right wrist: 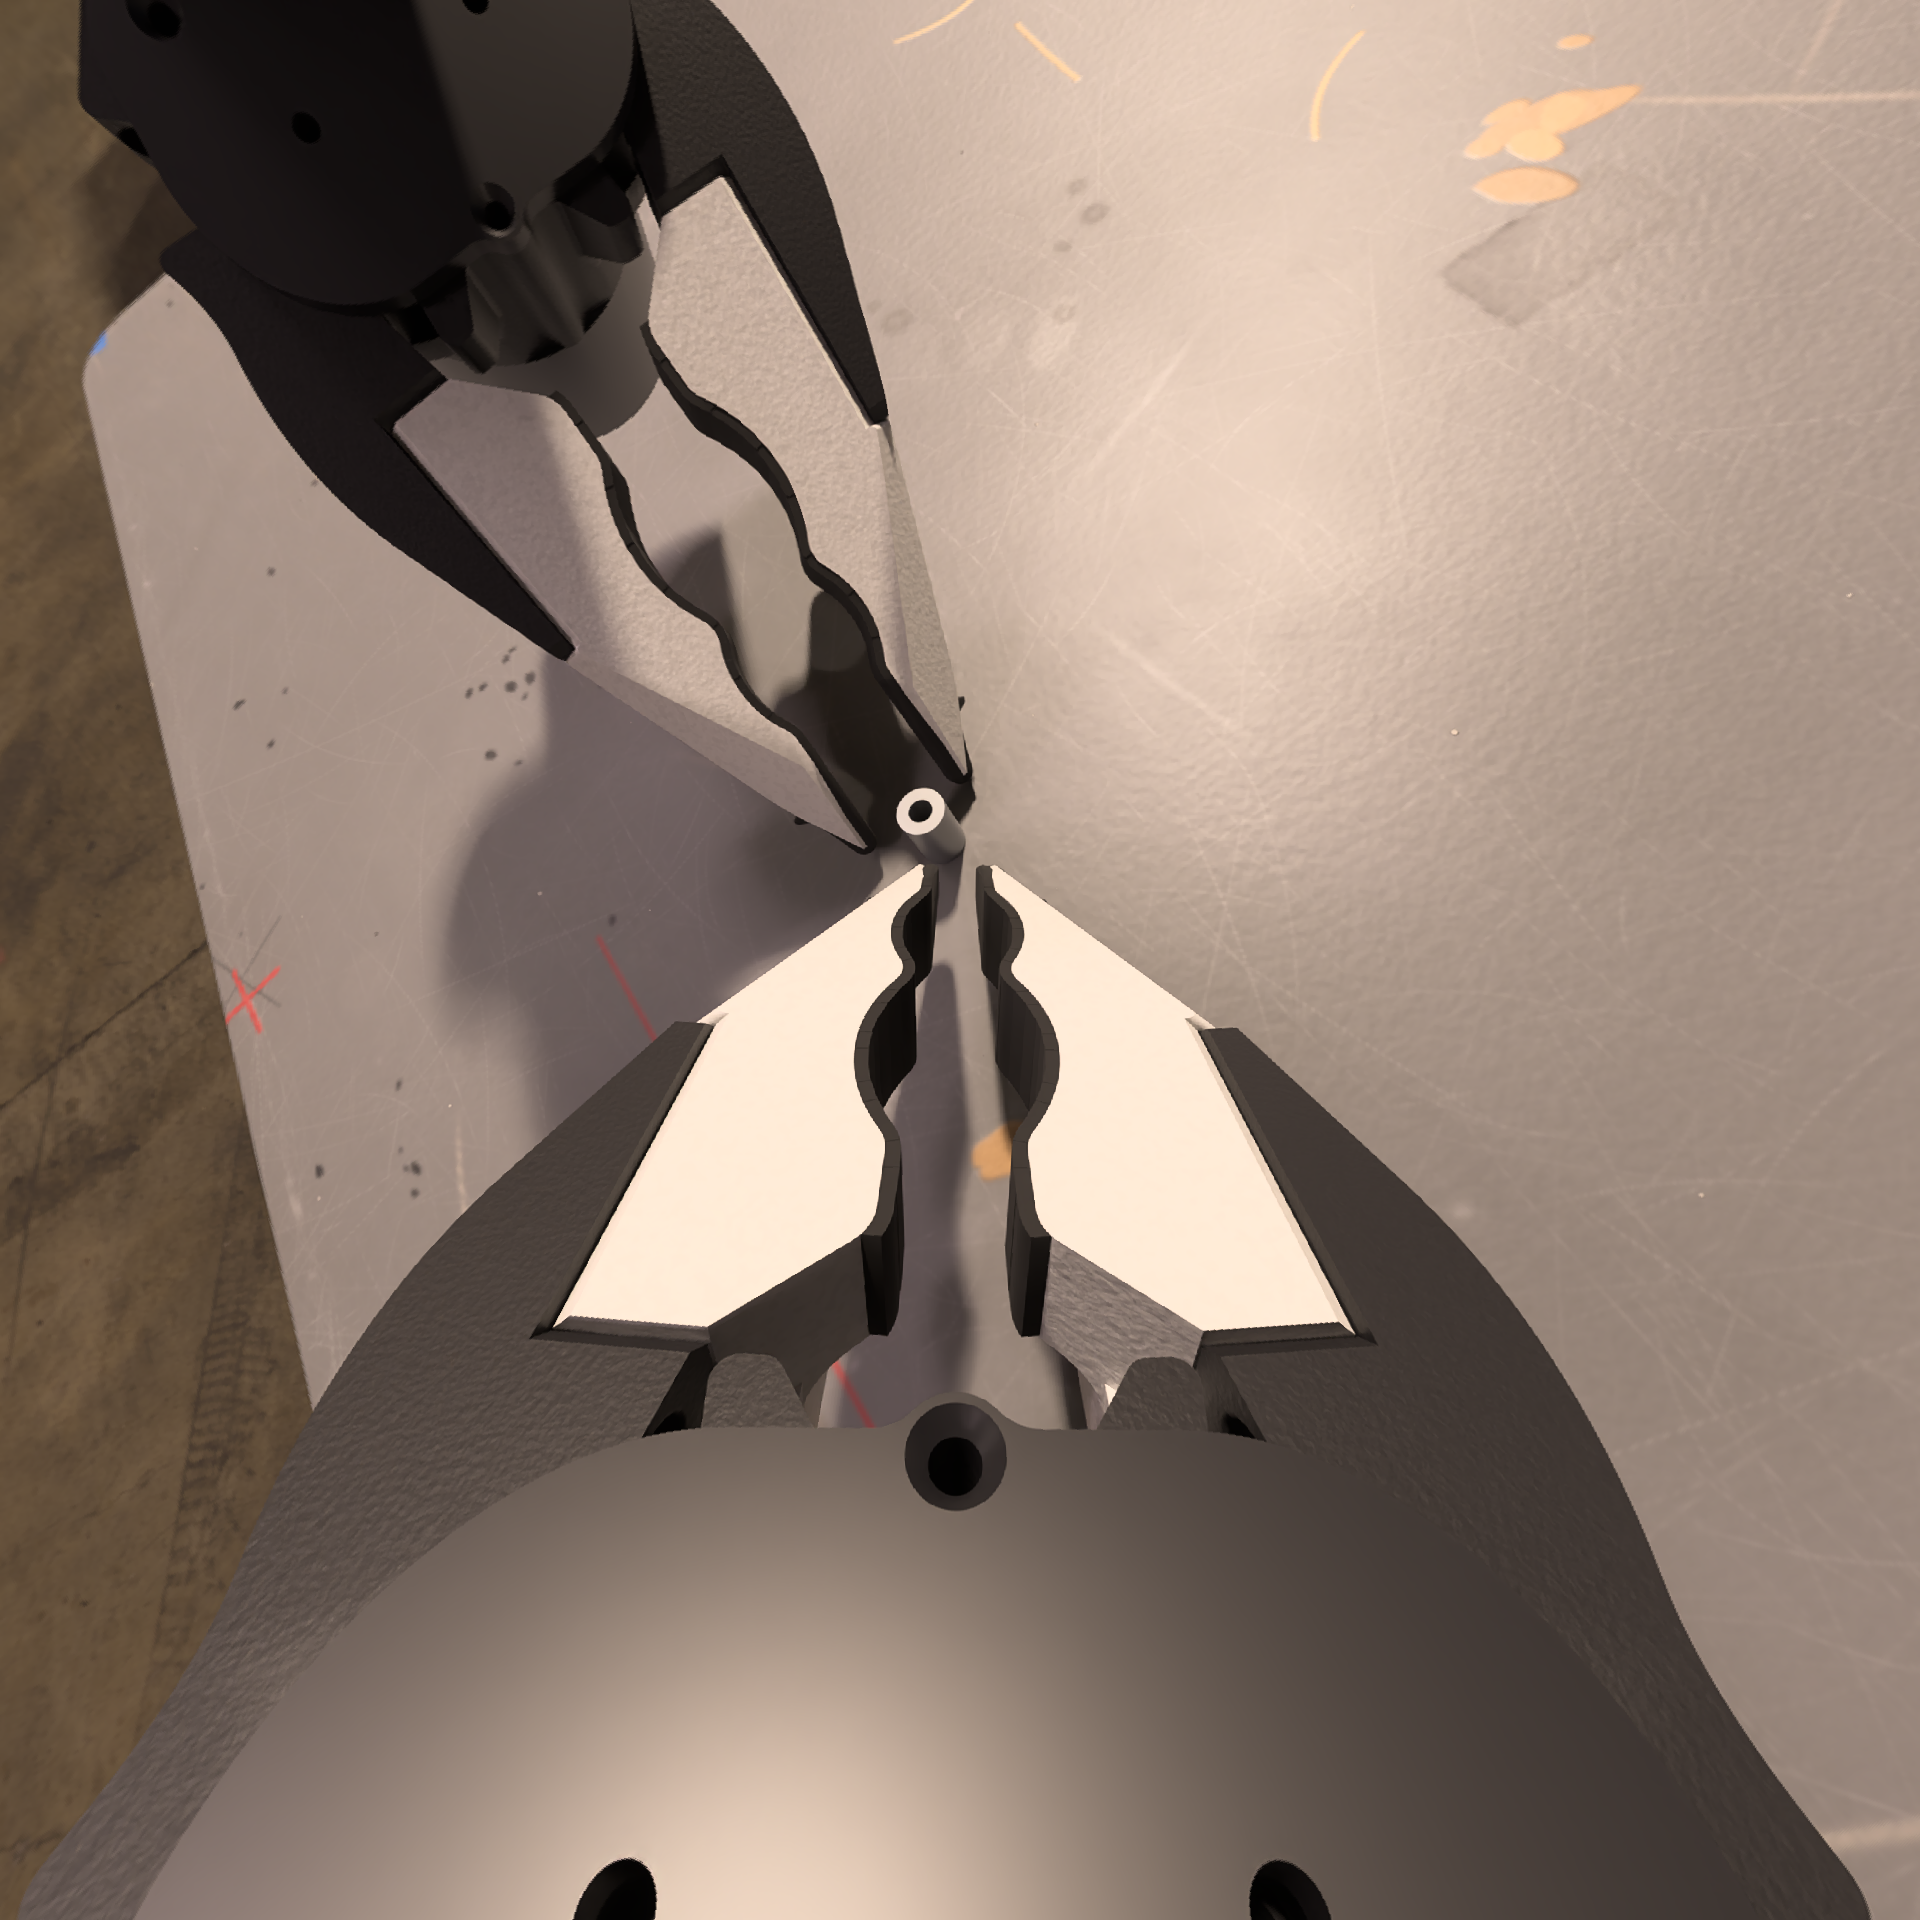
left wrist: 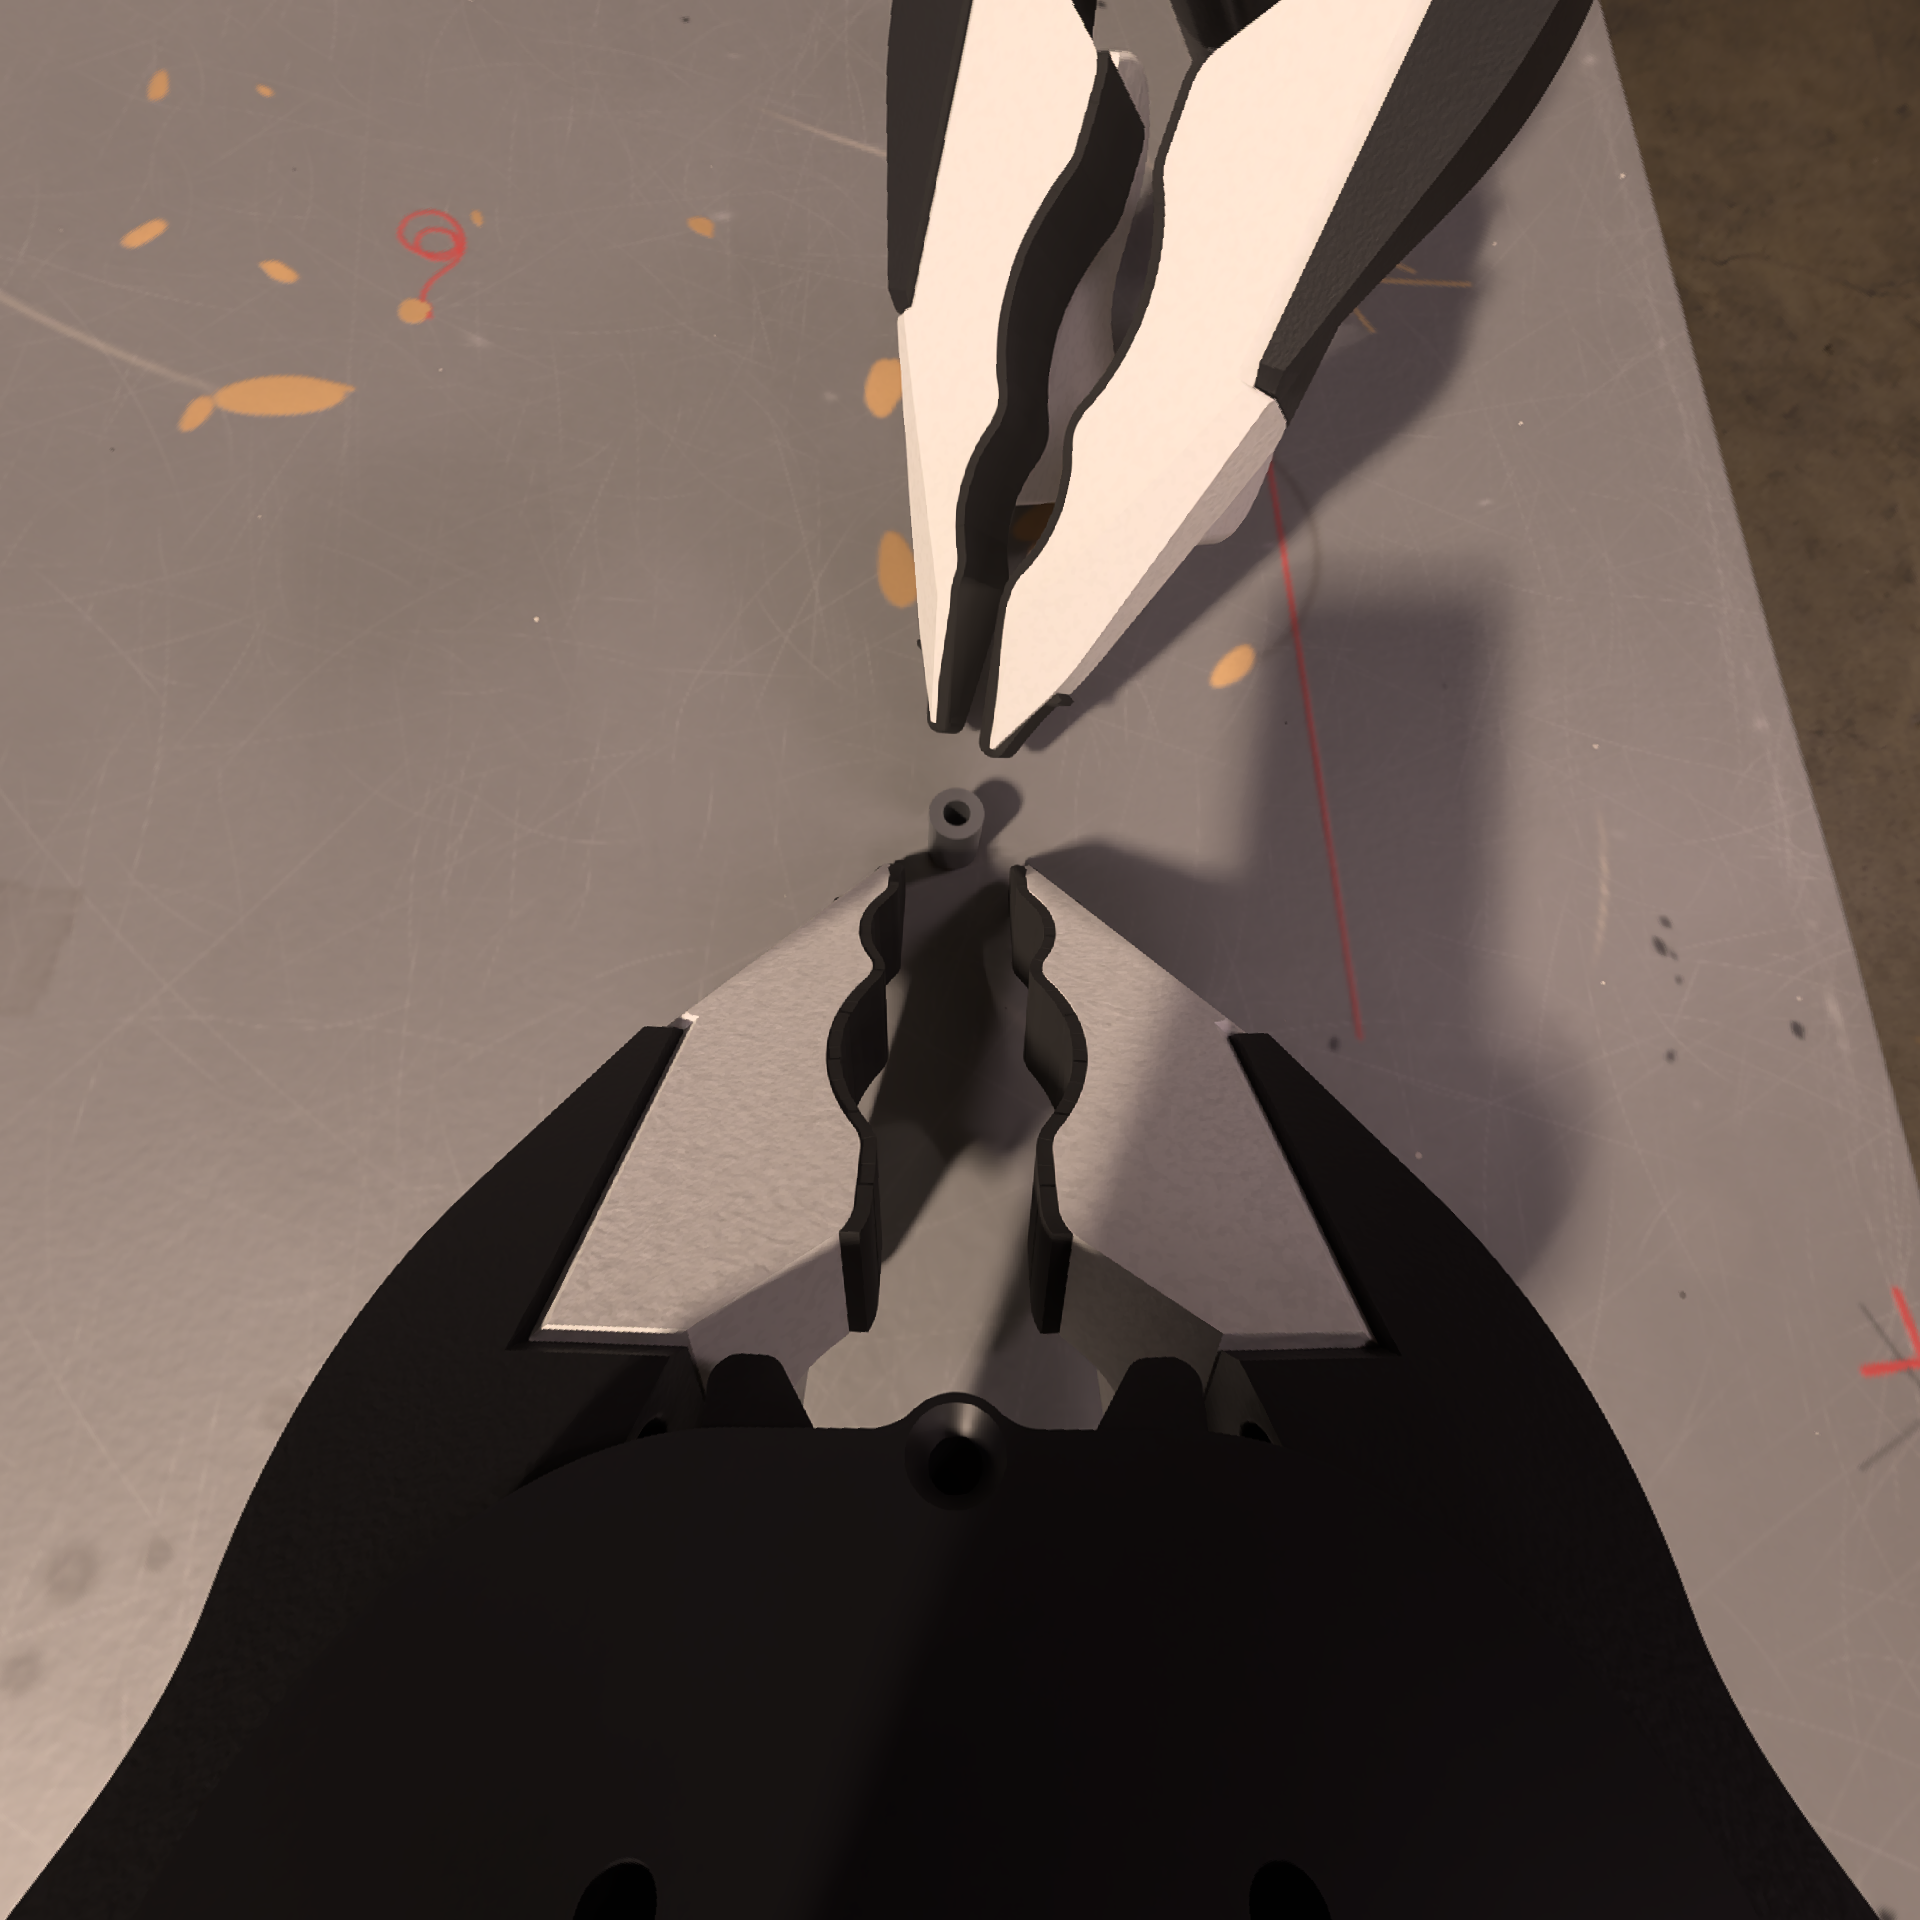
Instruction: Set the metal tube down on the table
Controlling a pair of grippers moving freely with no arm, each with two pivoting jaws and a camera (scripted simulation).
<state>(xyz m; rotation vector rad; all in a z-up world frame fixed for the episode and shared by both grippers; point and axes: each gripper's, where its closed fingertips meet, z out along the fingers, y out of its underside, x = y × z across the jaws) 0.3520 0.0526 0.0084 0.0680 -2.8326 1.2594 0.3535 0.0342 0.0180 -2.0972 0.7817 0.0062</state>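
The metal tube (left wrist: 957, 831) is a short grey cylinder with a hole through it. It stands upright on the grey table (left wrist: 416, 727). My left gripper (left wrist: 958, 871) is open, with its fingertips on either side of the tube's base; the gap is wider than the tube. My right gripper (left wrist: 971, 732) points at the tube from the far side, just short of it, with its jaws a narrow gap apart and empty. In the right wrist view the tube (right wrist: 923, 816) stands between the left gripper's fingertips (right wrist: 868, 844), just beyond my right gripper (right wrist: 954, 875).
The table is scratched and has orange paint spots (left wrist: 270, 397) and red marks (left wrist: 1314, 748). Its edge runs close by, with brown floor (left wrist: 1829, 312) beyond it. In the right wrist view the floor (right wrist: 94, 935) is at the left. The grippers cast dark shadows (left wrist: 1403, 935).
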